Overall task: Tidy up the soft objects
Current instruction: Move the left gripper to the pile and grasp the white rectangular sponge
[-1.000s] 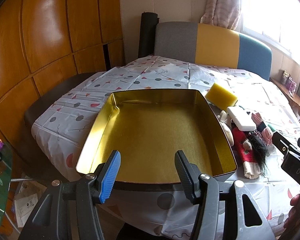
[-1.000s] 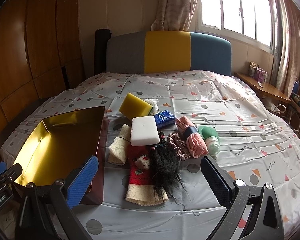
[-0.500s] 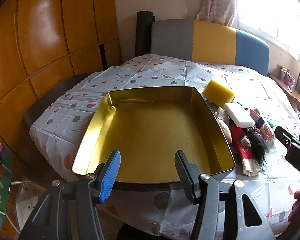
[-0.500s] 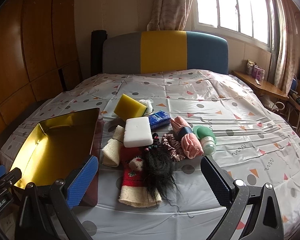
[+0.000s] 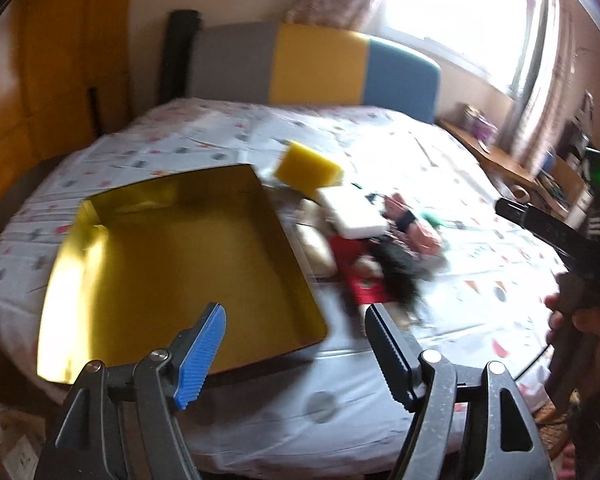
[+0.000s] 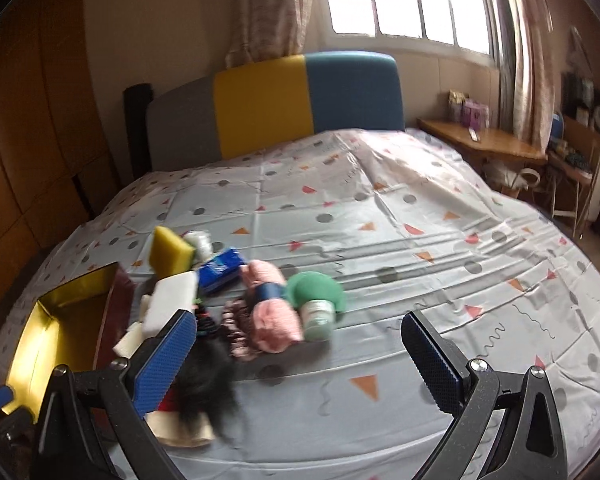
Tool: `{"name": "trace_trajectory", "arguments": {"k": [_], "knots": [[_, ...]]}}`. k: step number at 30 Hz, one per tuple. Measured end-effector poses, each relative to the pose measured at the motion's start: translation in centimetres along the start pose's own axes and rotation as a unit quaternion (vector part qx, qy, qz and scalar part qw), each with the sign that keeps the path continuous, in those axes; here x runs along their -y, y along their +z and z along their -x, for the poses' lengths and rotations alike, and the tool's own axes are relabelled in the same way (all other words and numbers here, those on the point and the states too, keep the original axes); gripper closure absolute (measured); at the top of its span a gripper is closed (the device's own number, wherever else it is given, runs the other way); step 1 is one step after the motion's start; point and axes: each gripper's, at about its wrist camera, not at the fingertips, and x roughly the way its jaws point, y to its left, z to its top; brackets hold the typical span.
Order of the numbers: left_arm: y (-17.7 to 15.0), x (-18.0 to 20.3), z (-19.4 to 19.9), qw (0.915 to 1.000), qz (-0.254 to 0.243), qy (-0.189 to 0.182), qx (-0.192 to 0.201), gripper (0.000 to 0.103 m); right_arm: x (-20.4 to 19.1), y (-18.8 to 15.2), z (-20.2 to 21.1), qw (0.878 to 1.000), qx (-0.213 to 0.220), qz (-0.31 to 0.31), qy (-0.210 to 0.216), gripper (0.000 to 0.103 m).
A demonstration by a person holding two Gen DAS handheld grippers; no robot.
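A: Starting at the left claw (image 5: 296, 334): its jaws stand apart with nothing between them, and they have just been opening wider. It hangs over the near corner of the gold tin (image 5: 172, 264), pointing down past the tin's right wall toward the heap.

B: And the right claw (image 6: 300, 344)?

A: Spread wide as well, holding nothing. Its blue pad (image 6: 168, 354) sits in front of the doll with black hair (image 6: 208, 380), so it looks aimed at the stuff lying right of the tin. A hand (image 5: 580, 332) shows at the edge of the left view, gripping that tool's handle.

B: Where are the soft things, then?

A: All outside the tin, which is bare inside. Just beside its right wall lie a cream cloth (image 5: 314, 240) and the doll on its red fabric (image 5: 360, 280). A white sponge block (image 5: 354, 214) rests on top of that pile. The yellow sponge (image 5: 308, 168) lies off the tin's far right corner. Further right of the tin come a blue packet (image 6: 222, 270), a pink roll with a blue band (image 6: 272, 308), a frilly scrunchie (image 6: 236, 328) and a green bottle (image 6: 320, 300).

B: Why bunched like that?

A: My guess is they were gathered next to the tin so each carry is short. The tin sits at the bed's (image 6: 420, 240) near edge, open side up, within reach of both tools. Both views are smeared, so finer contact I cannot tell.

B: Progress?

A: Nothing sorted yet, I'd judge.
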Motion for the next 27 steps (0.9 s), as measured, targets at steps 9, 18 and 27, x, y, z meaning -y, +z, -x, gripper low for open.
{"name": "trace_trajectory", "arguments": {"k": [9, 18, 27], "knots": [[2.1, 7.0, -6.5, 0.9917, -0.055, -0.070, -0.092, 0.031, 7.0, -0.3, -3.5, 0.994, -0.051, -0.094, 0.000, 0.000], [6.5, 5.6, -10.8, 0.9923, 0.002, -0.062, -0.107, 0.049, 7.8, -0.4, -3.6, 0.991, -0.053, -0.119, 0.017, 0.000], [10.8, 5.7, -17.4, 0.9895, 0.016, -0.019, -0.143, 0.021, 7.5, -0.5, -4.4, 0.990, -0.070, -0.118, 0.031, 0.000]]}}
